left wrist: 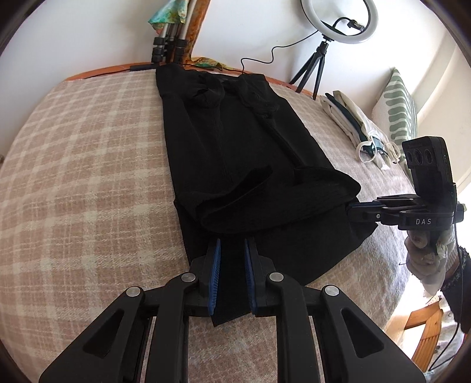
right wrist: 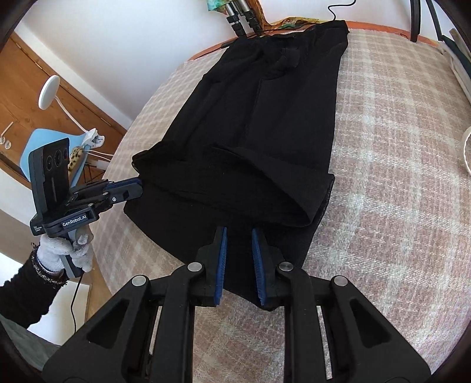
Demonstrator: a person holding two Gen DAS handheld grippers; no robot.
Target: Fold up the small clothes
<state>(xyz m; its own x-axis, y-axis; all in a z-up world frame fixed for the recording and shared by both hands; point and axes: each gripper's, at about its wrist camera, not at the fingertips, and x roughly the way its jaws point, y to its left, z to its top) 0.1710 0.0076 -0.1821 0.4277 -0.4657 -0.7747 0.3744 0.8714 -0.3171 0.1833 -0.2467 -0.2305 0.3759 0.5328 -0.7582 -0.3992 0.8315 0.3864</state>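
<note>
A: Left wrist view. left gripper (left wrist: 232, 244) at 6 o'clock, blue pads apart, straddling the near hem of the black garment (left wrist: 229, 141). Fabric sits in the gap, not pinched.

B: Garment position?

A: Flat on the plaid blanket (left wrist: 88, 176), running from 12 o'clock down to 6. Lower part folded back on itself, fold roll at centre. right gripper (left wrist: 357, 210) comes in from 3 o'clock, tips at the garment's edge under that roll. Seen side-on, can't tell if its pads are together. Ring light (left wrist: 338, 20) at 1 o'clock, pile of pale clothes (left wrist: 362, 129) at 2.

B: Right wrist view?

A: right gripper (right wrist: 239, 247) at 6 o'clock, pads apart over the near hem, cloth between them, not clamped. left gripper (right wrist: 137, 188) at 9 o'clock, tips touching the garment's side edge; side-on again. Garment (right wrist: 265, 117) spans 12 to 6 on the blanket (right wrist: 397, 176), folded layer across the middle.
</note>
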